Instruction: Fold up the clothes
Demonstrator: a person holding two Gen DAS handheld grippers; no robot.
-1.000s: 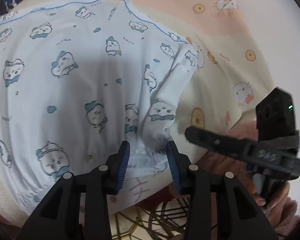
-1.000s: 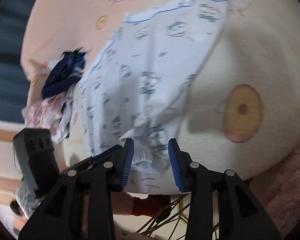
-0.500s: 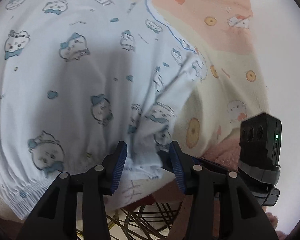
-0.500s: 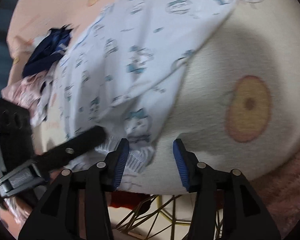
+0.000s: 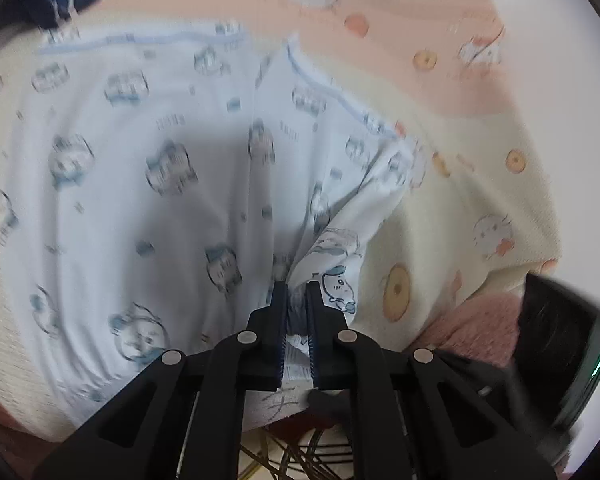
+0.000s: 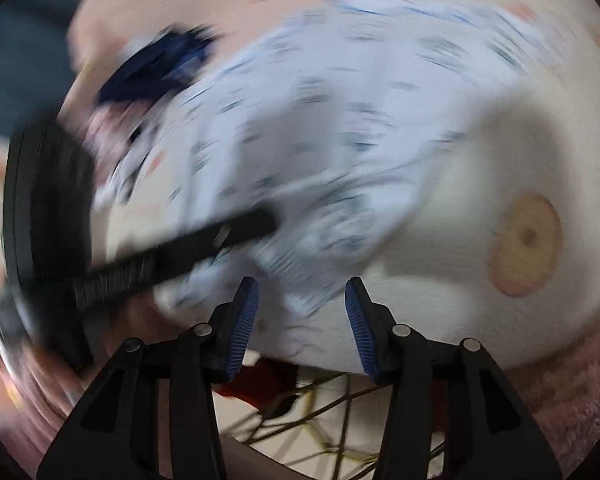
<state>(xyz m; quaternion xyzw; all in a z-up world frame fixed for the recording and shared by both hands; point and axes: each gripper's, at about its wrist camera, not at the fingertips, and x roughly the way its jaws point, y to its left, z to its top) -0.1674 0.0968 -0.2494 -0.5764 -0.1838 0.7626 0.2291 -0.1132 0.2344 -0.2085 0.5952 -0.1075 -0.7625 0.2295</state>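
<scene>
Left gripper (image 5: 298, 292) just closed, clamping the pajama garment's (image 5: 140, 184) hem.
Right gripper (image 6: 302, 312) jaws apart, ungripped, over hem edge.

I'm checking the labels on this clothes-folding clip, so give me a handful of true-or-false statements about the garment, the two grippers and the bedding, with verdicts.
1. The left gripper is shut on the hem of the white garment printed with blue cartoon animals. True; its jaws have just closed on the cloth.
2. The right gripper is clamped on the garment. False: its jaws stand apart, the cloth edge loose between them.
3. The garment lies on a cream and pink blanket with cartoon cats. True.
4. The garment is plain white. False: it is printed all over.
5. A dark navy piece of clothing lies beyond the garment. True.
</scene>
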